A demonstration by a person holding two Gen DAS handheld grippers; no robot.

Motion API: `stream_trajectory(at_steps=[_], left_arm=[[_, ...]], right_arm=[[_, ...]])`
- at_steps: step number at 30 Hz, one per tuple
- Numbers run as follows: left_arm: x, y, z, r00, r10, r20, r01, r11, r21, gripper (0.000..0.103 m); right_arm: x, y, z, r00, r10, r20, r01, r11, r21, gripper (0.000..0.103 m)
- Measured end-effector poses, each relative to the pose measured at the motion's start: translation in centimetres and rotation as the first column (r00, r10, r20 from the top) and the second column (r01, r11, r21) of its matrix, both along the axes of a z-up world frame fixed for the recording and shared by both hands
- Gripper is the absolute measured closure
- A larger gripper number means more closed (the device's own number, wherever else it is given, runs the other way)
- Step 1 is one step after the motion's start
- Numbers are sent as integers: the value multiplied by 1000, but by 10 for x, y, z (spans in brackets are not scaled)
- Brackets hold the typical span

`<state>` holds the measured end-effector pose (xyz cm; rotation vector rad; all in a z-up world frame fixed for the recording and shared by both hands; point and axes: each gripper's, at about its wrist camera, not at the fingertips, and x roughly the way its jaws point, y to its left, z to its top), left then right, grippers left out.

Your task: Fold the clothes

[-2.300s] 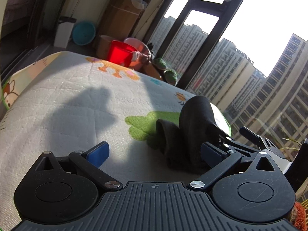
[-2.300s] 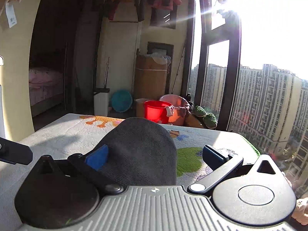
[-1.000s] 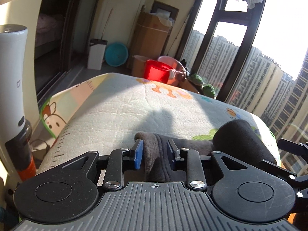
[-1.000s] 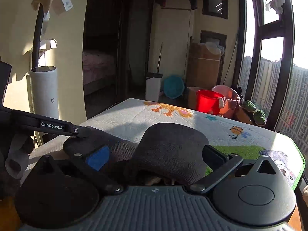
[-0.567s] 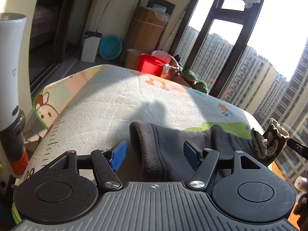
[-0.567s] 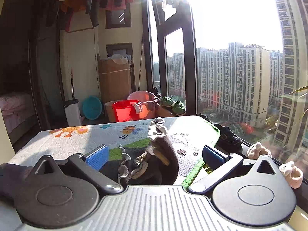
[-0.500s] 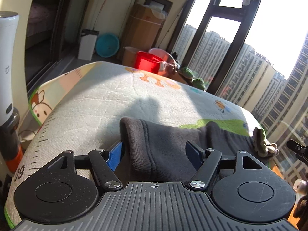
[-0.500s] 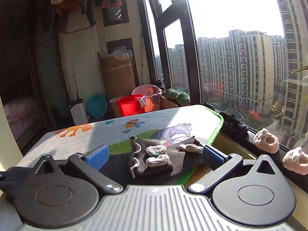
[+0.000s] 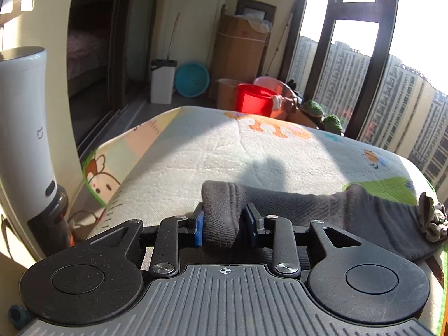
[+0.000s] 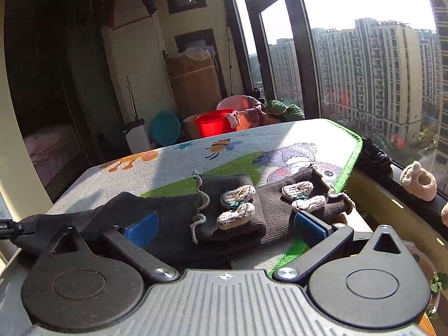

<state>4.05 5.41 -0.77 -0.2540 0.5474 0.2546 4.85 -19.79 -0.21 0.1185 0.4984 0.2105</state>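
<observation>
Half a second back the left gripper (image 9: 224, 221) stood wide over the dark grey socks (image 9: 308, 207); its jaws have just been closing, and now the blue pads pinch the bunched toe end of the fabric at the near left of the play mat (image 9: 224, 151). The right gripper (image 10: 224, 224) has let go: its jaws stand wide apart, the pads clear of the cloth, and the cuffs it was lifting a moment ago now lie flat on the mat.

The socks stretch across the near edge of the mat from left to right. In the right wrist view two frilled cuffs (image 10: 232, 204) lie side by side near the mat's green right border, each with a small knitted bow on it, the left cuff lying on top of the darker fabric.

As for writing, the white cylinder (image 9: 22, 128) standing at the far left bears a small grey logo, too small to read for certain. Behind the mat a red bucket (image 9: 252, 102) sits on the floor by the window.
</observation>
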Motion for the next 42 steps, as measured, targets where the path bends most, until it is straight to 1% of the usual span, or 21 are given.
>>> stream_trajectory(at_steps=[2, 4, 6, 7, 8, 9, 10, 11, 12, 13, 14, 18, 22, 25, 28, 32, 35, 38, 39, 40, 42], left_arm=[[-4, 3, 5, 1000, 0, 22, 1, 1000, -27, 69], [-10, 0, 7, 999, -6, 37, 7, 999, -34, 62], [-17, -4, 7, 999, -13, 42, 15, 999, -41, 55], [-18, -4, 7, 999, -14, 40, 16, 999, -47, 53], [-18, -4, 7, 999, -15, 38, 17, 998, -53, 52], [-20, -2, 8, 999, -13, 39, 15, 998, -57, 50], [-22, 0, 9, 999, -9, 42, 11, 998, -61, 48], [-26, 4, 13, 999, 1, 49, 2, 998, -58, 47], [-30, 7, 15, 998, 13, 58, -10, 999, -53, 41], [-33, 10, 16, 998, 23, 63, -20, 999, -50, 33], [-34, 14, 17, 997, 31, 67, -28, 998, -48, 30], [-27, 17, 12, 998, 29, 54, -24, 996, -88, 26], [-15, 4, 6, 999, -26, 26, 28, 996, -88, 18], [-6, -1, 2, 999, -47, 9, 48, 996, -76, 16], [2, -1, -5, 999, -48, -9, 47, 993, -105, 13], [7, -3, -14, 998, -63, -31, 59, 990, -128, 11], [4, -3, -11, 997, -80, -17, 77, 989, -126, 11], [2, -2, -4, 995, -100, -7, 99, 991, -89, 23], [3, -1, -3, 995, -103, -10, 102, 992, -79, 31], [6, -1, -1, 994, -105, -15, 104, 992, -72, 32], [12, -3, -1, 994, -105, -28, 103, 992, -71, 32]], right_arm=[[-1, 7, 5, 998, 45, 39, -46, 999, 21, 0], [-1, 16, 8, 988, 147, 54, -153, 982, 114, 0], [9, 33, 4, 955, 296, -8, -288, 936, 203, 0], [17, 42, -2, 933, 355, -66, -331, 914, 233, 0], [25, 48, -9, 924, 363, -118, -329, 914, 236, 0], [32, 53, -15, 926, 341, -163, -303, 927, 220, 0], [35, 57, -18, 950, 260, -172, -237, 961, 146, 0], [31, 59, -16, 984, 139, -107, -139, 990, 4, 0], [24, 62, -11, 1000, 31, 0, -31, 989, -147, 0], [17, 63, -6, 993, -39, 108, 65, 965, -254, 0], [12, 57, -1, 984, -63, 166, 109, 951, -290, 0], [28, 19, 6, 998, -36, 56, 44, 988, -148, 0], [60, 3, -15, 997, -68, -32, 62, 983, -175, 0], [77, -8, -24, 993, -45, -105, 34, 994, -104, 0], [86, -17, -30, 989, -24, -145, 17, 999, -48, 0], [88, -14, -29, 985, 19, -169, -33, 996, -80, 0], [70, -24, -22, 995, 0, -97, -5, 998, -55, 0], [70, -36, -12, 997, -72, -31, 70, 996, -49, 0], [73, -41, -12, 996, -82, -39, 81, 996, -38, 3], [77, -45, -15, 995, -87, -55, 85, 996, -31, 12], [83, -52, -22, 991, -87, -101, 85, 996, -22, 17]])
